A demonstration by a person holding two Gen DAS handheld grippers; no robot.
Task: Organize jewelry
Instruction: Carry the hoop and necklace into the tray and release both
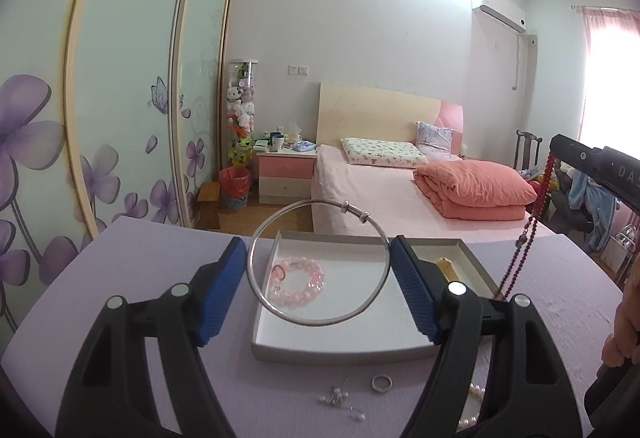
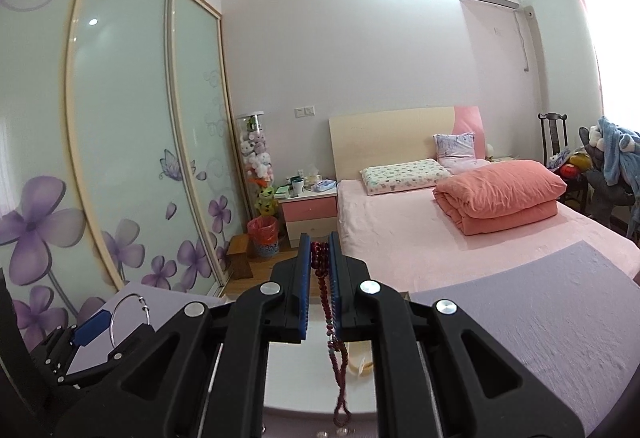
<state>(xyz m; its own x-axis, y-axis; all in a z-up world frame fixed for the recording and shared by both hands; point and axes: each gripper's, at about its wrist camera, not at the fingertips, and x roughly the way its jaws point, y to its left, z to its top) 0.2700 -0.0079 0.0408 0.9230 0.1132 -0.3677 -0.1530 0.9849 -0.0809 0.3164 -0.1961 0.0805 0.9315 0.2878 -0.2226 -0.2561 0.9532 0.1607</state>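
My left gripper (image 1: 318,268) is shut on a large silver bangle (image 1: 320,322), held by its sides above a shallow white tray (image 1: 340,348). A pink bead bracelet (image 1: 298,280) and a pale yellow piece (image 1: 448,267) lie in the tray. My right gripper (image 2: 320,278) is shut on a dark red bead necklace (image 2: 338,370), which hangs down over the tray (image 2: 296,378). In the left wrist view the right gripper (image 1: 554,154) is high at the right with the necklace (image 1: 520,258) dangling. The left gripper (image 2: 104,322) with the bangle (image 2: 116,318) shows at lower left in the right wrist view.
A silver ring (image 1: 381,383), small pearl earrings (image 1: 334,394) and a pearl strand (image 1: 474,398) lie on the lilac tabletop (image 1: 120,278) in front of the tray. A pink bed (image 1: 400,206) and a floral wardrobe (image 1: 100,118) stand behind the table.
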